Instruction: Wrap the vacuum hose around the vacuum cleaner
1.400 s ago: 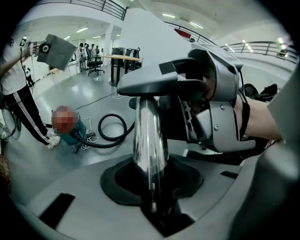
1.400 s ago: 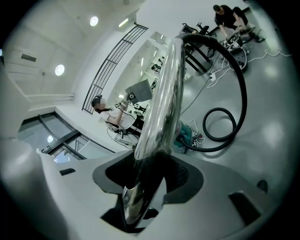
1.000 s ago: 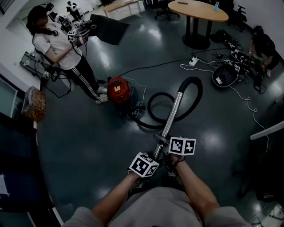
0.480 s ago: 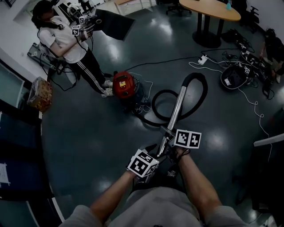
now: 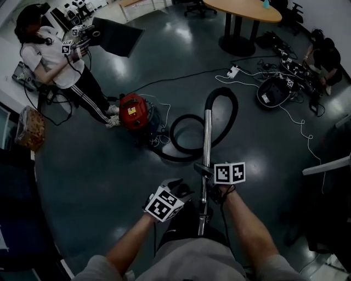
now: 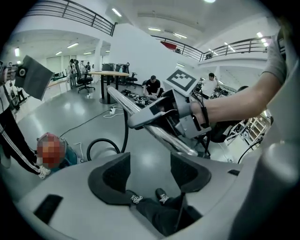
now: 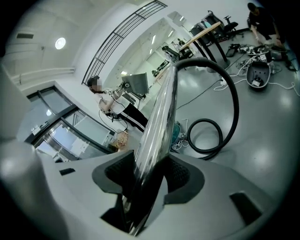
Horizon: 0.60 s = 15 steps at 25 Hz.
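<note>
The red vacuum cleaner (image 5: 131, 111) stands on the dark floor, and its black hose (image 5: 181, 137) lies looped to its right. The hose arcs up into a chrome wand (image 5: 207, 137) that points away from me. My right gripper (image 5: 207, 176) is shut on the wand (image 7: 159, 117), which runs between both pads. My left gripper (image 5: 182, 189) sits just left of the wand's near end. Its jaws have just been opening and stand open with nothing between them (image 6: 149, 171). The wand (image 6: 164, 136) crosses beyond its tips.
A person (image 5: 55, 55) with grippers stands behind the vacuum at far left. A round table (image 5: 241, 11) is at the back. An open case (image 5: 272, 93) amid cables and a crouching person (image 5: 323, 55) are at right. A white cable (image 5: 307, 137) trails over the floor.
My left gripper has let go of the wand, opened, and drawn off to the left. The wand has swung more upright in the picture, still clamped by the right gripper.
</note>
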{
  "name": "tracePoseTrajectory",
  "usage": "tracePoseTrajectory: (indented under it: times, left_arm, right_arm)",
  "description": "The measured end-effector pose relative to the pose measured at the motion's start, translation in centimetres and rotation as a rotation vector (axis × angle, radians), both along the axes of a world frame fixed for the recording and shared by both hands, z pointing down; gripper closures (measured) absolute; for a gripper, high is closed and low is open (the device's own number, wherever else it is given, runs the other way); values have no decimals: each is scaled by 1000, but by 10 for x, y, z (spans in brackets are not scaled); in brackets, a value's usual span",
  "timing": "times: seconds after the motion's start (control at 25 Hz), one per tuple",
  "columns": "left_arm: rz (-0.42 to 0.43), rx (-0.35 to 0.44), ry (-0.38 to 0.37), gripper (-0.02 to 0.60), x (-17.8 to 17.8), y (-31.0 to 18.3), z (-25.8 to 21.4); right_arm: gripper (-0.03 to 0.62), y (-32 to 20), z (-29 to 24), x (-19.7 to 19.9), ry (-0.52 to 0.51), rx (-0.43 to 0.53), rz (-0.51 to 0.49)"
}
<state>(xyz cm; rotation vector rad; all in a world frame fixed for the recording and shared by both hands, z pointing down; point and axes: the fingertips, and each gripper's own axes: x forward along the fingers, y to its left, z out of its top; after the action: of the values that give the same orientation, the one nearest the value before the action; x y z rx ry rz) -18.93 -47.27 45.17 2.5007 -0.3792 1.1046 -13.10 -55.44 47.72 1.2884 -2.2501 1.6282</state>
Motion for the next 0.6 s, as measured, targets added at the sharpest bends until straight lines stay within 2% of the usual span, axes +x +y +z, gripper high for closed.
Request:
tracePoseTrajectory:
  times: [0.2,0.4,0.52,0.6]
  left_arm:
    - [5,13,-3,351,0,-45,18]
    - [20,62,-13,450,-1,-98,40]
    - [27,89,-45,456,-3,-130,50]
    - [53,137,-72,457,-2,-154,56]
  right_arm:
    - [405,-11,26,1,83,-24,-103]
    - [408,-31,55,-7,170,-31,-226]
    - [413,-42,72,-10,215,-47,-292]
    - [414,-51,82,-11,229,-56,-326]
